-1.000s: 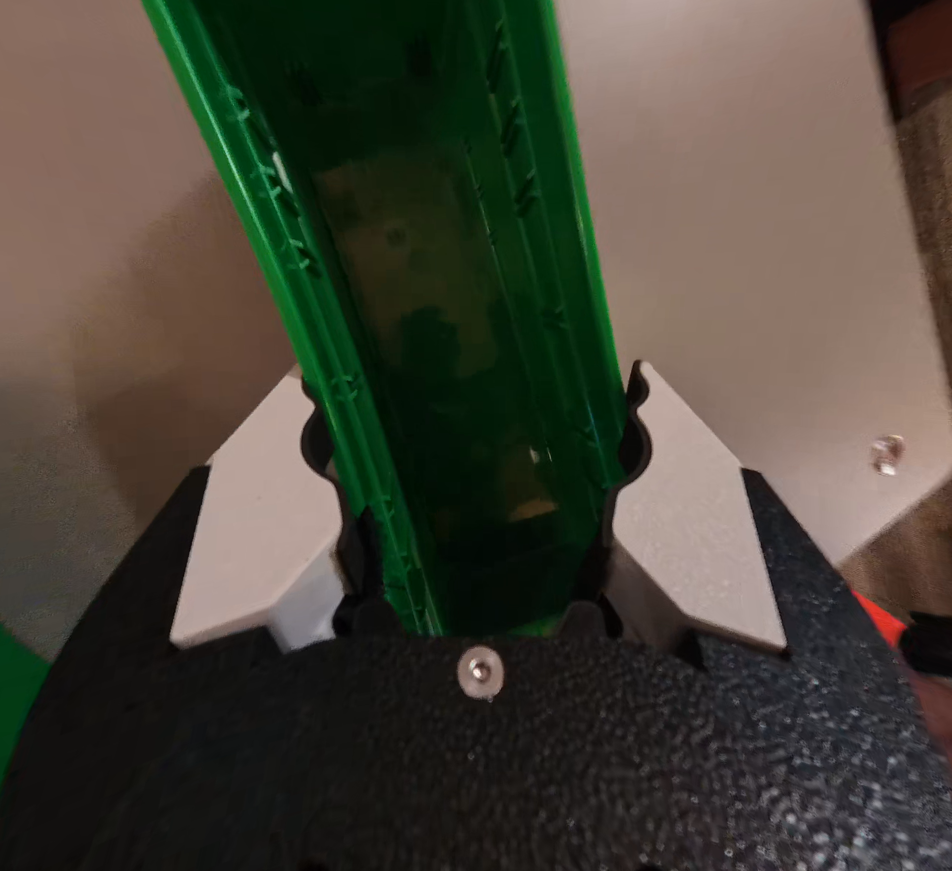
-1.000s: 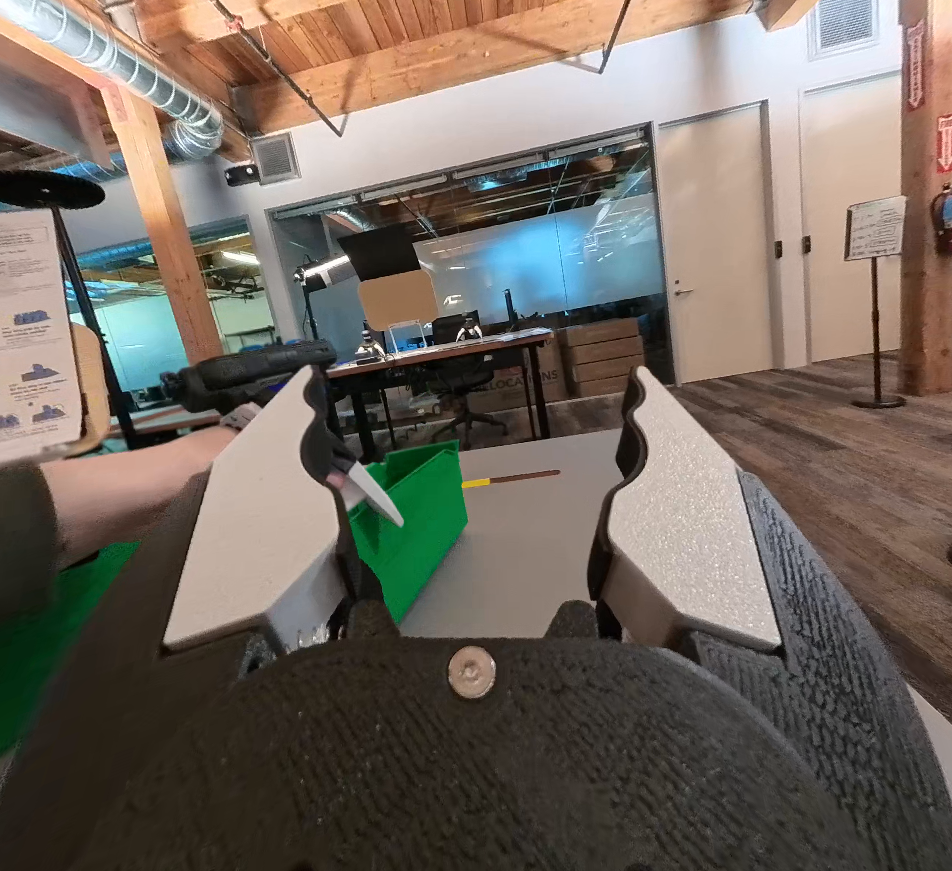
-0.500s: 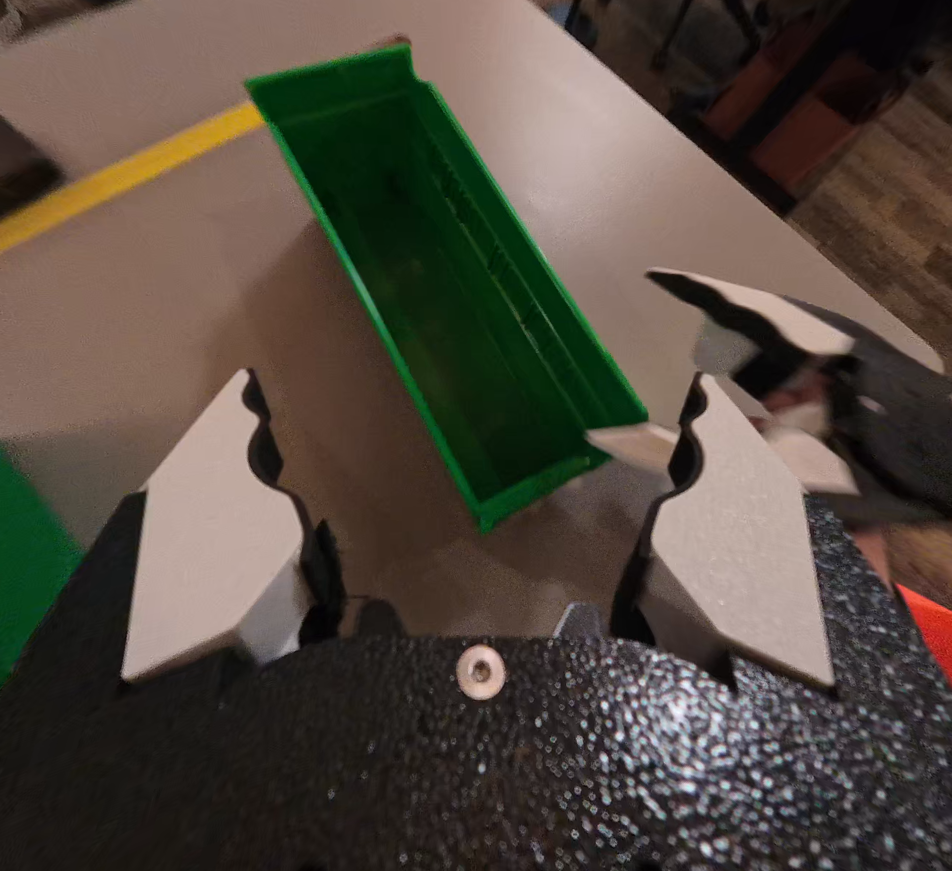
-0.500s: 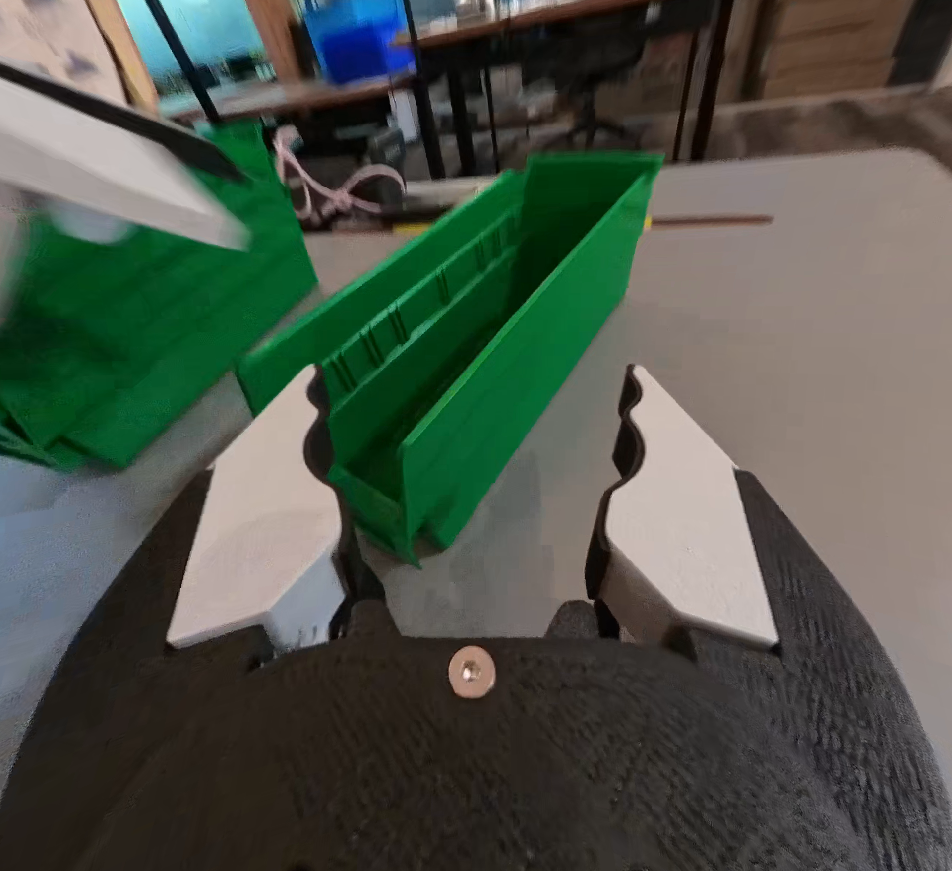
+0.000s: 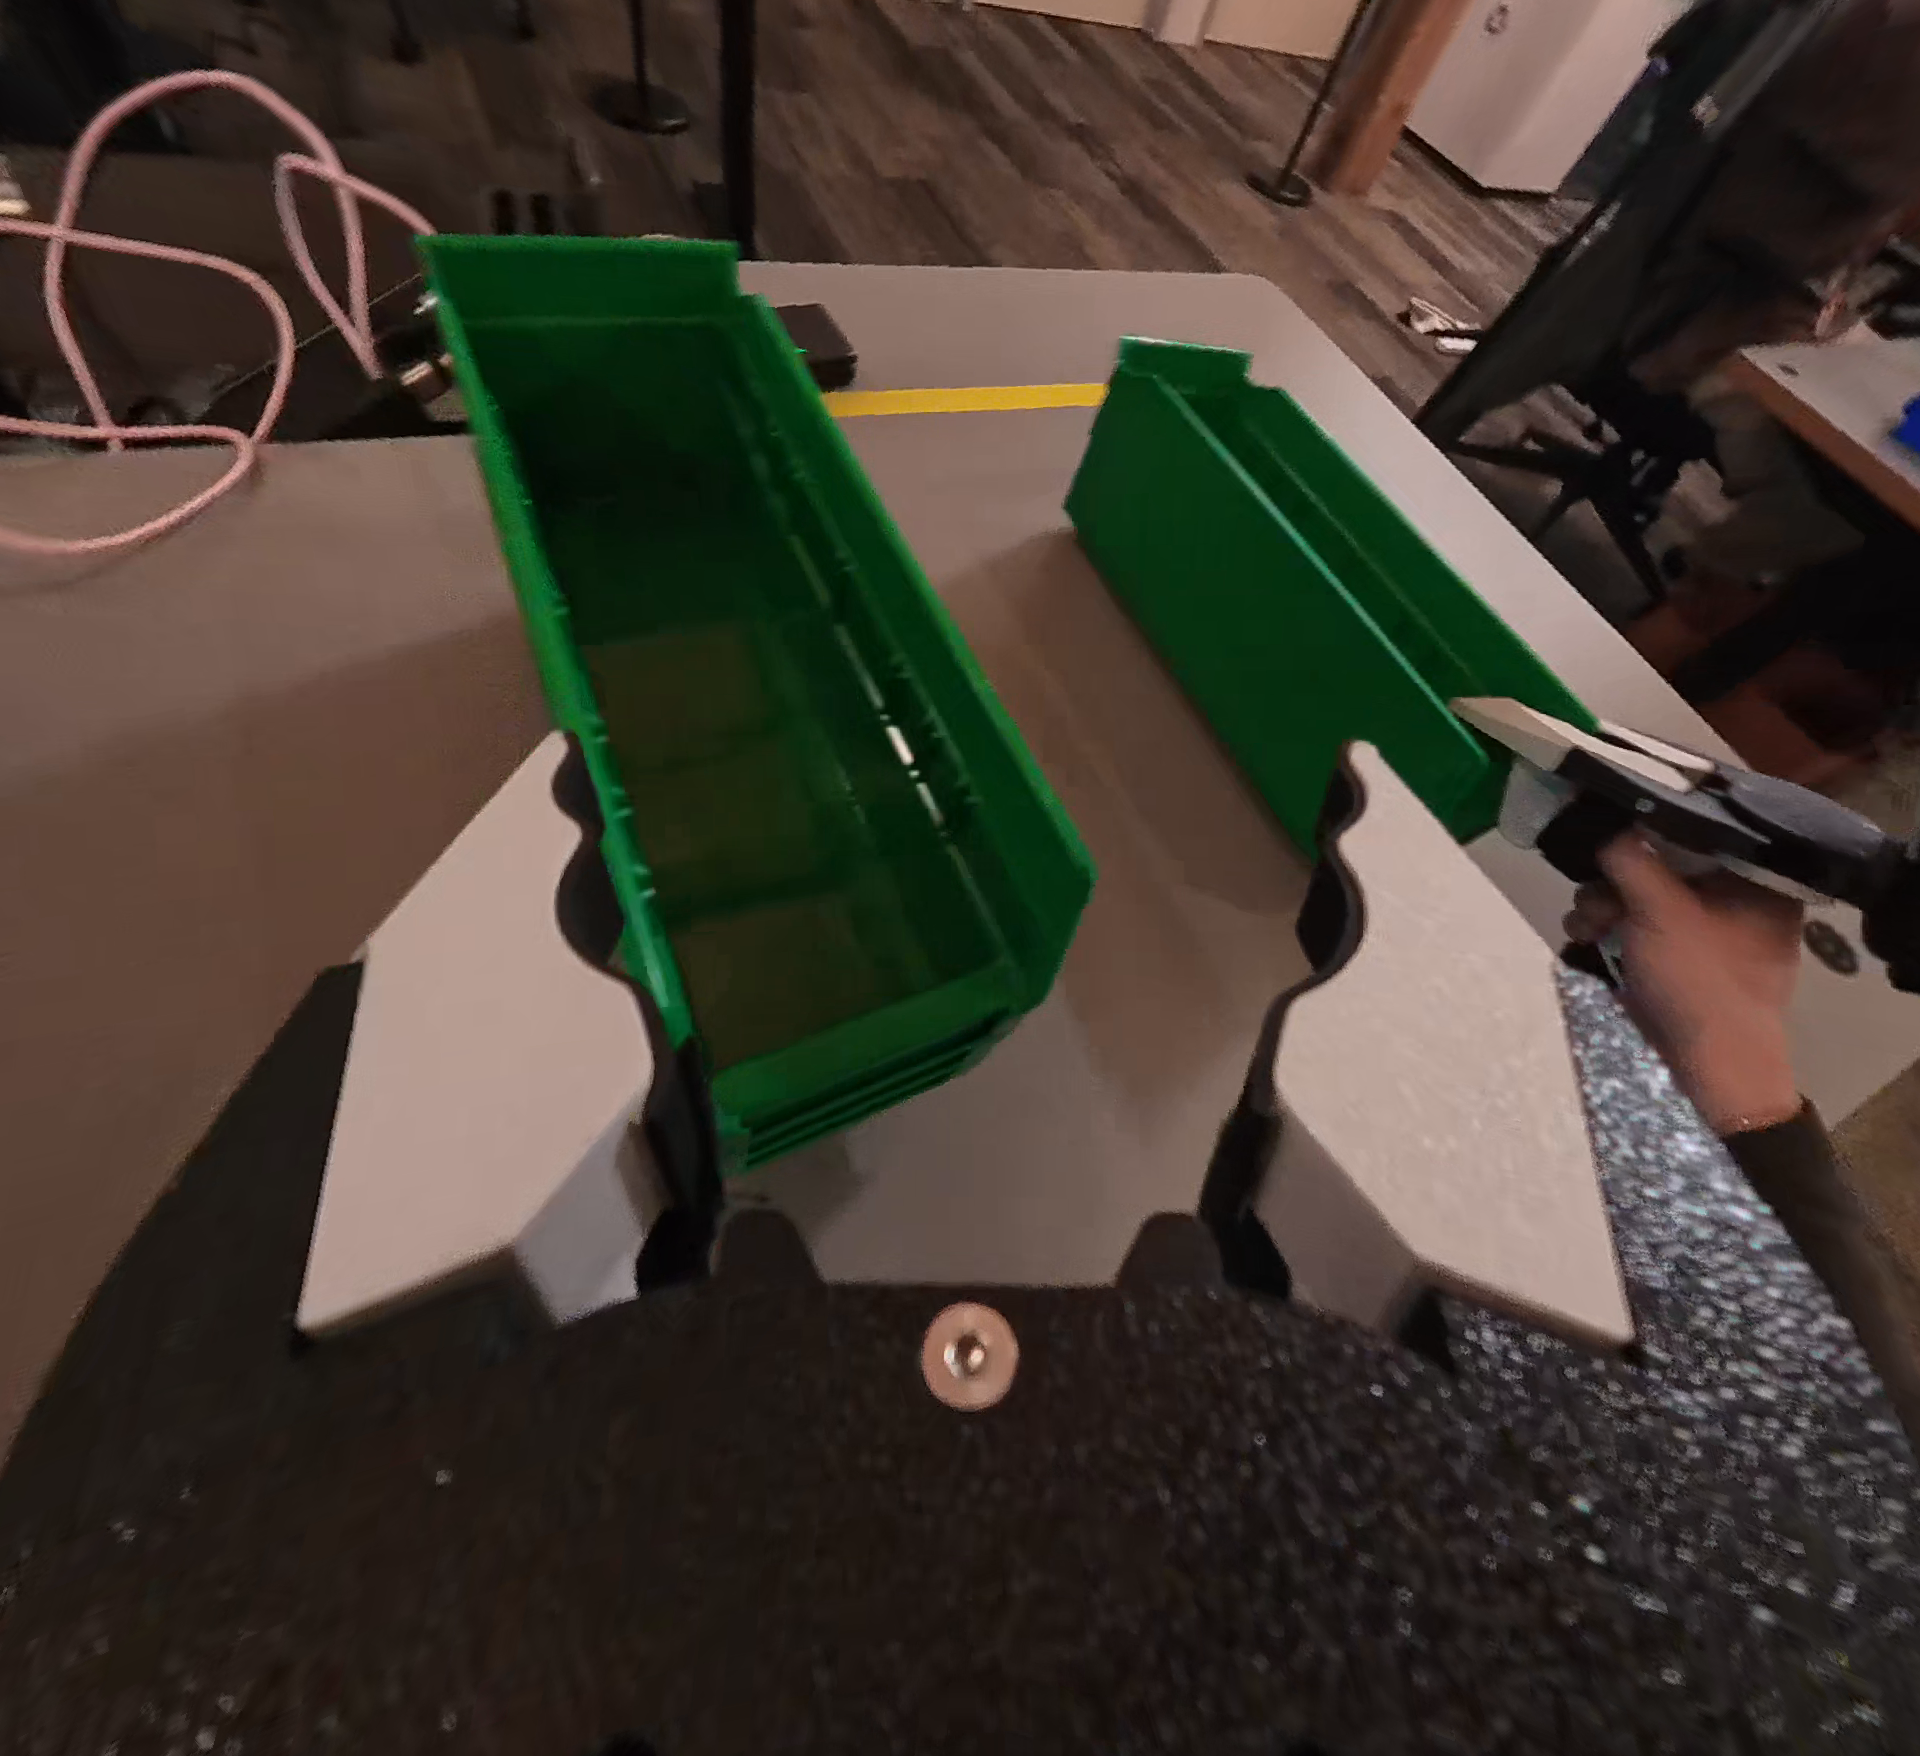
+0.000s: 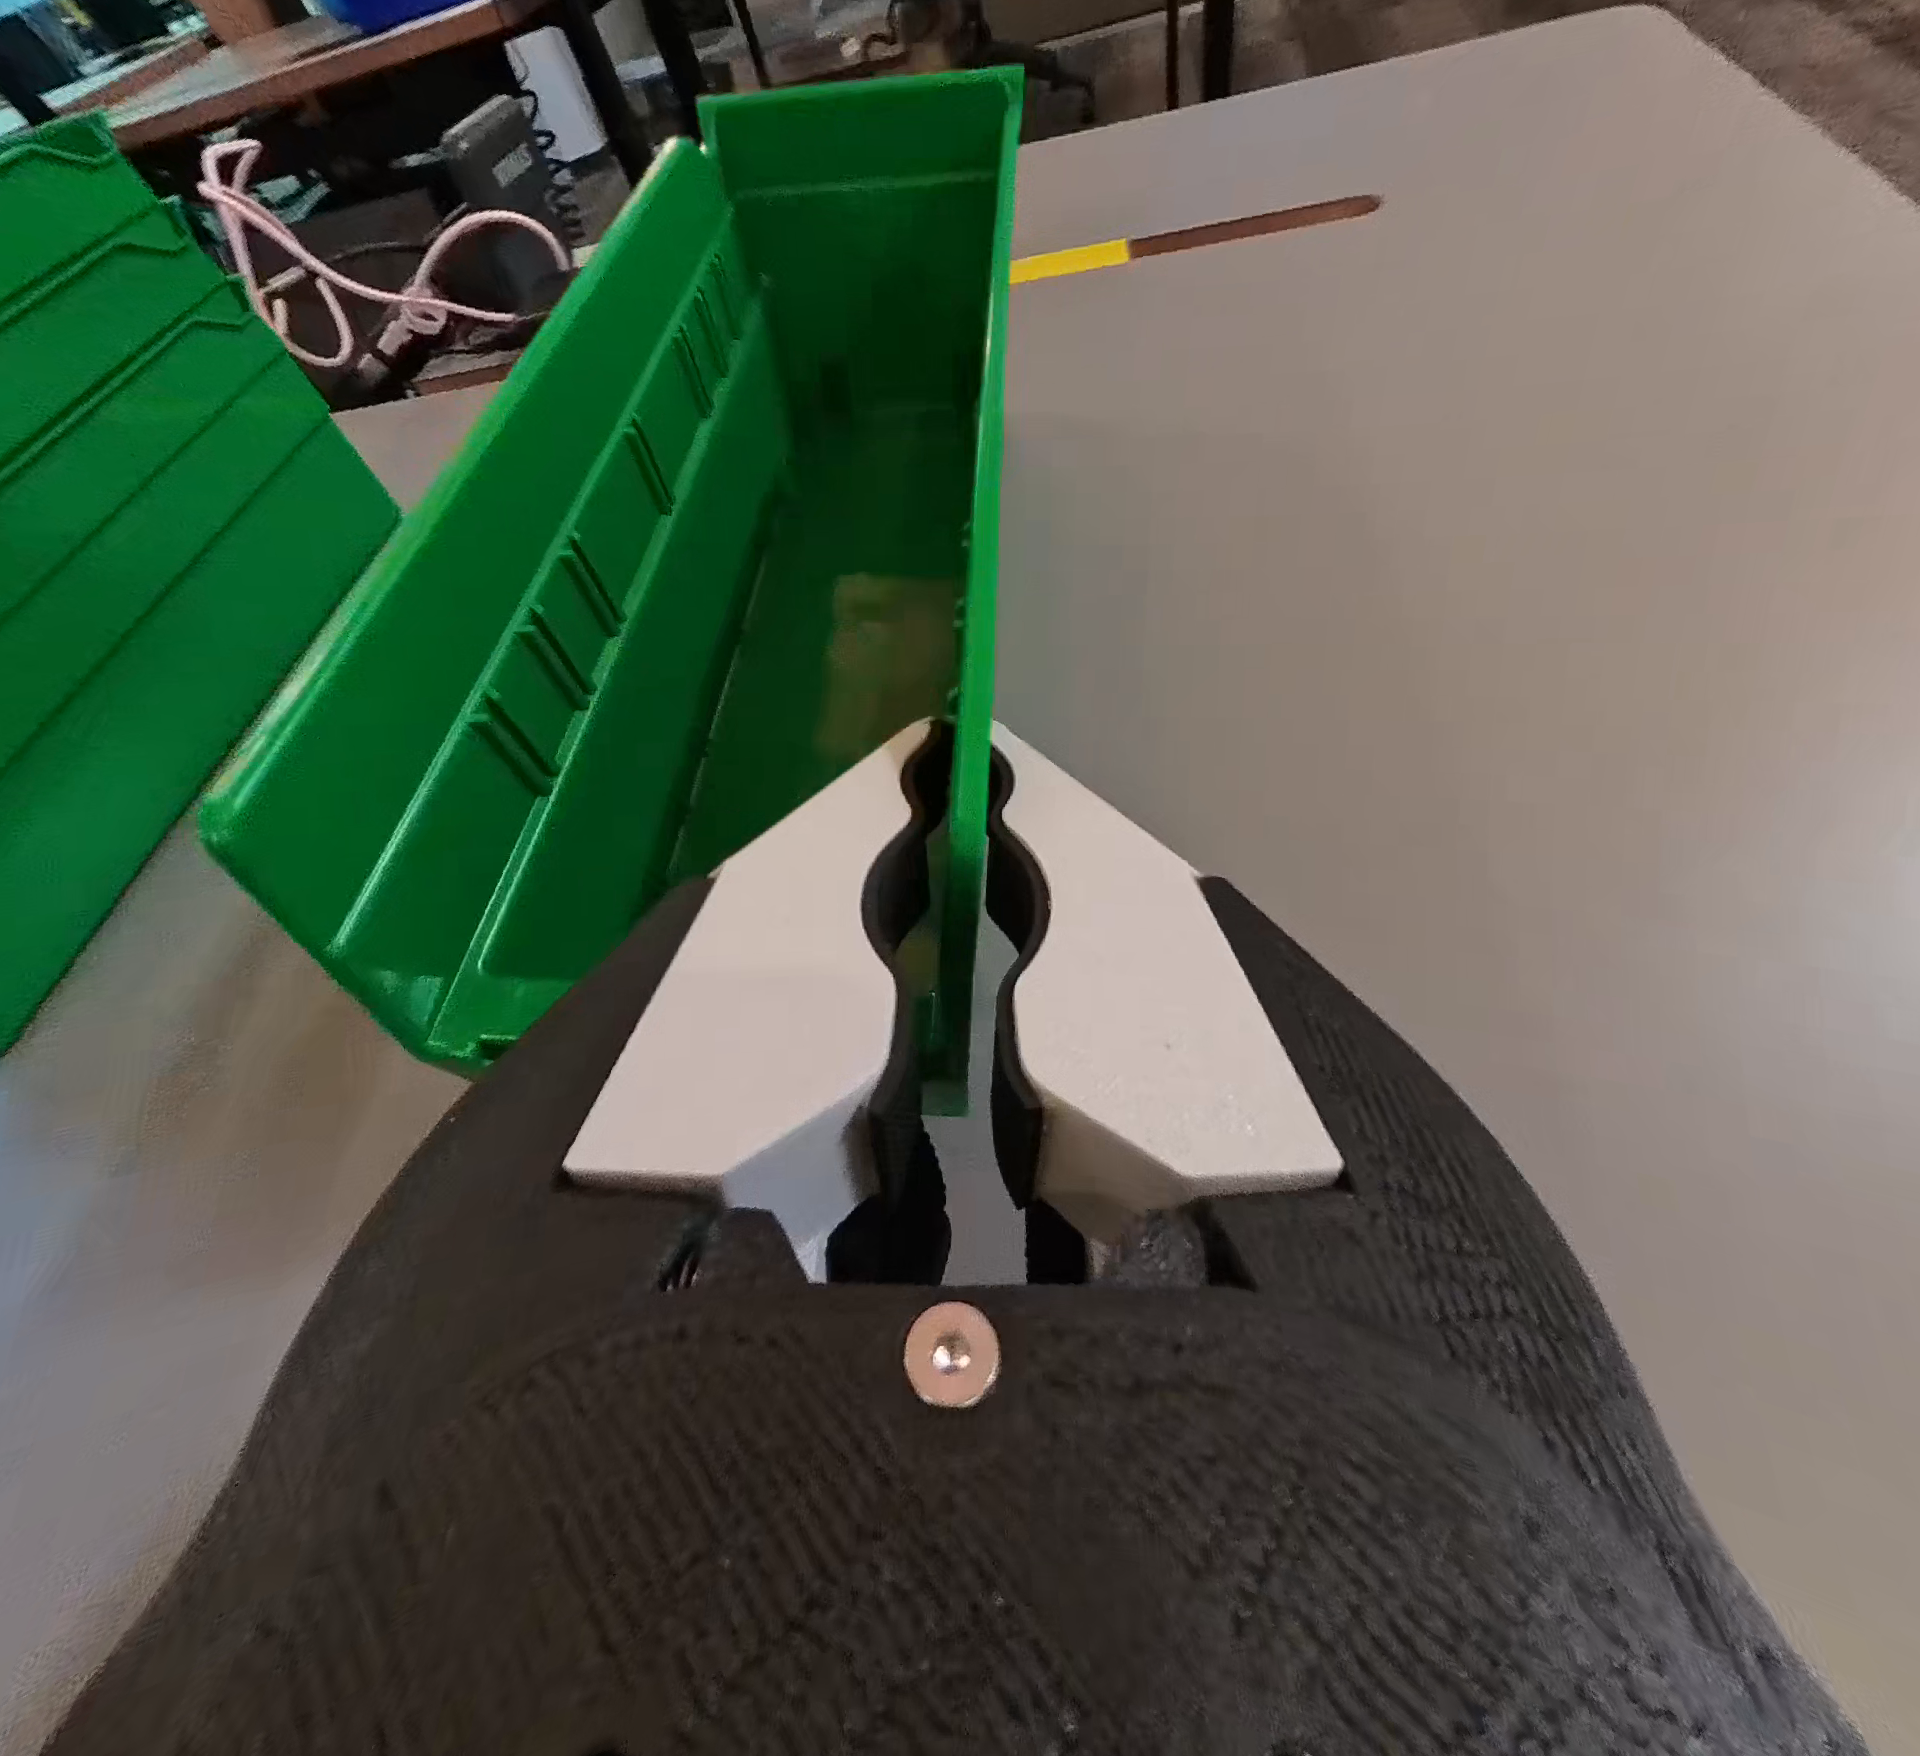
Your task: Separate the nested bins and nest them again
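**One wall pinched, one stack waiting: where the re-nesting could slip**

The right gripper has its fingers closed tight on the thin right side wall of the single green bin, near that bin's near end; the rest of the bin stretches ahead and left of the fingers, resting on the grey worktop. A grip on one wall at one end is the main risk: on lifting, I judge the long bin would swing down at its far end or twist in the pads, and the wall could slide out.

The left gripper is spread wide and holds nothing. The stack of nested green bins lies between its fingers, hard against the left finger and well clear of the right one. Several rims show layered at the near end, so more than one bin sits there. If that stack is not steadied, the incoming bin could shove it along the worktop or catch on the ribbed walls.

Both the single bin and the top bin of the stack look empty. The single bin lies beyond the left gripper's right finger.
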